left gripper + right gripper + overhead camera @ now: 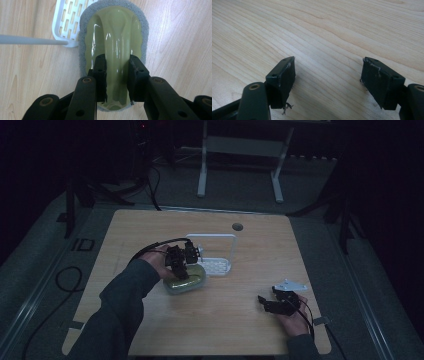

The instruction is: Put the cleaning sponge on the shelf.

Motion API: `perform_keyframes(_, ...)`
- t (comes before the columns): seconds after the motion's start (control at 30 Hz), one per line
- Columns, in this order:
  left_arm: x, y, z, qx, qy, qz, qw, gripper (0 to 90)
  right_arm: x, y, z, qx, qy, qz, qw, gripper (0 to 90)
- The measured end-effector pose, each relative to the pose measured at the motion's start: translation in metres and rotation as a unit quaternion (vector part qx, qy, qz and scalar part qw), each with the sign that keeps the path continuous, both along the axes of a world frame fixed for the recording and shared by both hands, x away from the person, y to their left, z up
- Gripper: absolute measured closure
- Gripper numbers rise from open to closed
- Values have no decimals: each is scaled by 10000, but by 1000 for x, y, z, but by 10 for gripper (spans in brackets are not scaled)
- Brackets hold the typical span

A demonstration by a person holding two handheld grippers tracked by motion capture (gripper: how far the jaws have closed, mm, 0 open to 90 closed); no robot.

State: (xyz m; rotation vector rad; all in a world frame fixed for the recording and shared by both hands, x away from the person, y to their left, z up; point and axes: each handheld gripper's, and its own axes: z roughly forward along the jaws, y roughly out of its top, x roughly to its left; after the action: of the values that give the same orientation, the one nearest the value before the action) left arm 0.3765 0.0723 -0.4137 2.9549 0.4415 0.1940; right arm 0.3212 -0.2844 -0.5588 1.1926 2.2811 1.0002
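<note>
I see a dim room and a light wooden table (225,320) from above, with a person's forearms entering at the near edge. My landmark is a white slotted rack (216,266) with a tall wire loop handle, standing near the middle of the table. Just beside the rack, on its near-left side, is a scrubbing sponge (113,45): a grey foam pad topped with a glossy yellow-green plastic handle. My left gripper (117,75) comes down on it from above, and its two black jaws are clamped on the raised ridge of the handle, one pad on each side. In the left gripper view the sponge's far end touches or overlaps a corner of the rack. My right gripper (328,80) is well apart from the rack, toward the table's near-right corner, low over bare wood. Its jaws stand wide apart with nothing between them.
</note>
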Motion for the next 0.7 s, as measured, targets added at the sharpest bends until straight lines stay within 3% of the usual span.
perform_keyframes(0.23,1,-8,1,101,-107,-159,9998,718,0,0,0,0,-1,1,10000,270)
perform_keyframes(0.47,2,-17,6,26,-241,-300,9993,717,0,0,0,-1,-3,4,10000,270)
perform_keyframes(0.7,2,-21,9,100,-473,-407,9980,718,0,0,0,0,-3,3,10000,270)
